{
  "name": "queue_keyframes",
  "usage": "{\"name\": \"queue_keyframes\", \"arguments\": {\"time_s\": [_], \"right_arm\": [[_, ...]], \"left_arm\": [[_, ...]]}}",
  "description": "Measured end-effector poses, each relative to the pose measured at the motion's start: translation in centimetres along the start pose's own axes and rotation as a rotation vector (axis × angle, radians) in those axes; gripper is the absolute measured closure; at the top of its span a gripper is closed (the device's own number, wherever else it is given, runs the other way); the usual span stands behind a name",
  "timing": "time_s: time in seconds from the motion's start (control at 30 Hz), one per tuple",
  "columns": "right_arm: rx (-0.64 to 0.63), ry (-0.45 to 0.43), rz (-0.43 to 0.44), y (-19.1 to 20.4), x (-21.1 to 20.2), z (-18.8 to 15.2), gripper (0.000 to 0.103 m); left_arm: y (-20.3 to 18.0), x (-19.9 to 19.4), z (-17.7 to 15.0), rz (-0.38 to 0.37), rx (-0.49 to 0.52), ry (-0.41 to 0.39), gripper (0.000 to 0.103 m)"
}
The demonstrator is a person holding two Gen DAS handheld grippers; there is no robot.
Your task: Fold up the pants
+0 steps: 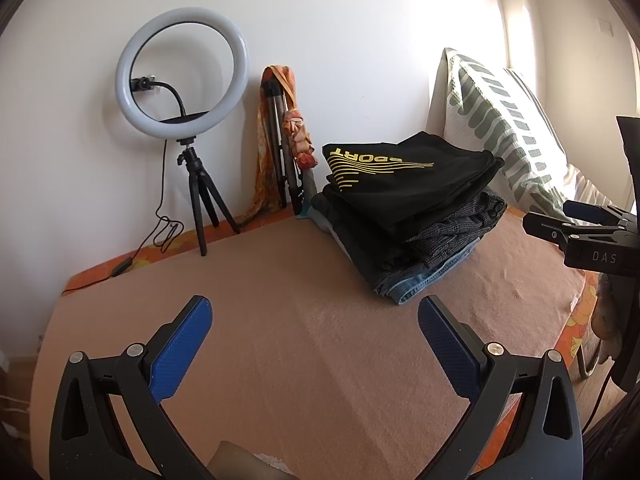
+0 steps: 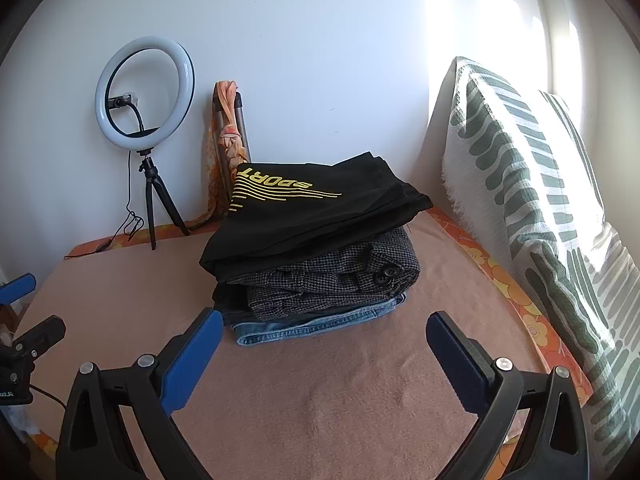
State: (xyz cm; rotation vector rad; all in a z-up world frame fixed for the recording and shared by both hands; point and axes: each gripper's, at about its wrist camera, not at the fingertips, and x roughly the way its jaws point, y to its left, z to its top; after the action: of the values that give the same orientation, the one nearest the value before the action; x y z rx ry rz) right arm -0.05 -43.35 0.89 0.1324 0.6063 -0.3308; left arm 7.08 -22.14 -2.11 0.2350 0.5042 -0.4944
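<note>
Left wrist view: the left gripper [image 1: 316,320] hangs above a tan blanket [image 1: 280,340] spread over the bed, its jaws wide apart with nothing between them. Ahead and to the right sits a stack of folded pants [image 1: 412,220]: black pants [image 1: 400,184] printed with yellow "SPORT" on top, dark checked pants [image 1: 460,224] beneath, blue jeans [image 1: 424,280] at the bottom. The stack's long axis runs diagonally, from the far left near the wall toward the near right. Behind it a green-patterned pillow [image 1: 508,132] leans upright. A ring light [image 1: 180,76] on a small tripod stands at the far left beside a folded tripod [image 1: 280,140] draped in an orange scarf, against the white wall. The right gripper [image 1: 580,228] shows at the right edge; I cannot tell how its jaws stand from here.

Right wrist view: the right gripper [image 2: 324,328] has its jaws spread apart, holding nothing, just short of the stack [image 2: 316,256]. The jeans [image 2: 320,322] lie nearest, folded edges facing the camera. The pillow [image 2: 532,200] fills the right side, sunlit; the ring light [image 2: 144,92] stands far left.
</note>
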Motion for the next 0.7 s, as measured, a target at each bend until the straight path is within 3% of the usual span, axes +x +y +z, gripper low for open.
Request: {"name": "queue_keyframes", "arguments": {"time_s": [0.7], "right_arm": [[0.009, 0.004, 0.006, 0.03, 0.08, -0.06, 0.000]], "left_arm": [[-0.13, -0.04, 0.05, -0.010, -0.001, 0.006, 0.001]]}}
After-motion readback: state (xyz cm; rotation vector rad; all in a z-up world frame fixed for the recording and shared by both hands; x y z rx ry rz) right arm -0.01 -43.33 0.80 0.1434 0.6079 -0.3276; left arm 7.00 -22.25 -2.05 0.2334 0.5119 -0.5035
